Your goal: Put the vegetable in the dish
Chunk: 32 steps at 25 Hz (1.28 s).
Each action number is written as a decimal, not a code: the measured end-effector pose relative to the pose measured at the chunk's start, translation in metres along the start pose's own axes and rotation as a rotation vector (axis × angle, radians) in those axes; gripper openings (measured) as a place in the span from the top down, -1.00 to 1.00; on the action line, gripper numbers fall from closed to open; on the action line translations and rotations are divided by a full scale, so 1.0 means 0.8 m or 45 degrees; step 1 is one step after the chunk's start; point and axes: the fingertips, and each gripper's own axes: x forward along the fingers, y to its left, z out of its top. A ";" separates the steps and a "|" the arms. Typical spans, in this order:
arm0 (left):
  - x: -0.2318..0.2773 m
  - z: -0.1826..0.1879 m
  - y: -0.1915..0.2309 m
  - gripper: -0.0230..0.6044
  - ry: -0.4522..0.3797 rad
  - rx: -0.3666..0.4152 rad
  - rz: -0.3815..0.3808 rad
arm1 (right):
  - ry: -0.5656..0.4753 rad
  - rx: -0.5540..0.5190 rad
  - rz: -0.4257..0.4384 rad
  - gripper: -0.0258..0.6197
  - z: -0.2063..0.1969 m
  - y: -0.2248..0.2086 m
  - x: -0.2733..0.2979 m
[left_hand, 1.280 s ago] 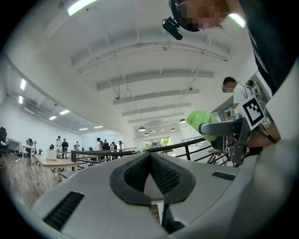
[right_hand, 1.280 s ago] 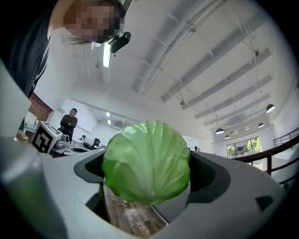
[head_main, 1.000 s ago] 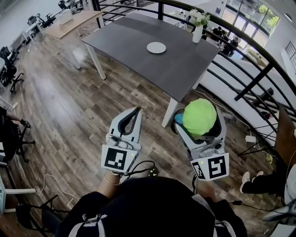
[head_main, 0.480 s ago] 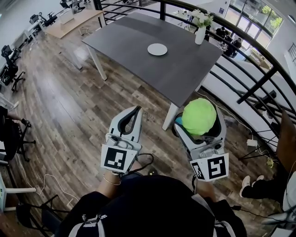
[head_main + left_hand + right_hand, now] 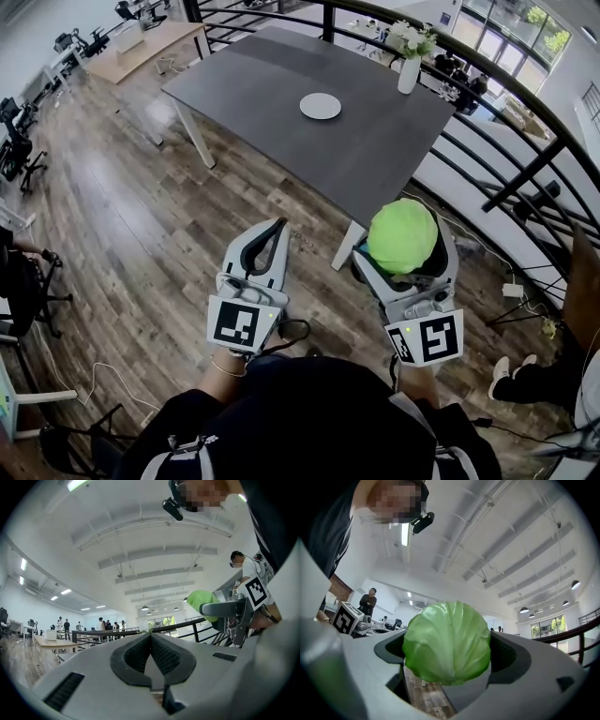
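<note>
- left gripper (image 5: 277, 225): fingers (image 5: 133, 657) shut tip to tip, nothing between. Held low over the floor (image 5: 141, 234), short of the worktop (image 5: 272, 80). Idle. Only hazard a knock against the worktop leg (image 5: 345, 242) or edge on the way forward.
- dish (image 5: 321, 106): small, white, flat, empty, out in the middle of the worktop, well apart from both grippers. Long reach needed. Looks shallow, so likely to let a round load roll off after a careless release.
- right gripper (image 5: 404, 247): fingers clamped on the cabbage (image 5: 401, 231), one each side, spread wide around it. Cabbage off the worktop, over the floor by the near corner, nowhere near the dish yet.
- grip on a smooth round ball, contact at two sides only: prone to slip or rotate out on a fast swing or any easing of the squeeze. Drop here = floor, not worktop.
- bulk of the cabbage ahead of the fingers: easy to misjudge height over the dish, then release early or press down and shove the dish.
- vase (image 5: 409, 70) of flowers at the far edge, right of the dish: tip-over risk from an overshoot.
- railing (image 5: 506, 159) on the right: snag risk on a wide swing.
</note>
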 end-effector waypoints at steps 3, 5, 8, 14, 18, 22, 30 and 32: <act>0.014 -0.005 0.019 0.93 0.002 -0.001 -0.006 | 0.006 -0.004 -0.010 -0.71 -0.006 -0.002 0.022; 0.024 -0.007 0.032 0.93 0.002 0.000 -0.013 | 0.008 -0.010 -0.012 -0.71 -0.009 -0.003 0.037; 0.036 -0.009 0.048 0.93 0.006 -0.014 -0.023 | 0.011 -0.024 -0.019 -0.71 -0.010 -0.004 0.057; 0.057 -0.014 0.091 0.93 0.023 -0.046 -0.026 | 0.012 -0.032 -0.037 -0.71 -0.012 0.001 0.093; 0.067 -0.014 0.116 0.93 0.022 -0.037 -0.030 | 0.025 -0.029 -0.053 -0.71 -0.018 0.001 0.118; 0.074 -0.017 0.138 0.93 0.014 -0.040 -0.043 | 0.027 -0.024 -0.065 -0.71 -0.021 0.006 0.140; 0.099 -0.028 0.178 0.93 0.012 -0.052 -0.119 | 0.046 -0.038 -0.121 -0.71 -0.031 0.014 0.183; 0.106 -0.027 0.185 0.93 0.006 -0.065 -0.144 | 0.049 -0.036 -0.140 -0.71 -0.033 0.016 0.192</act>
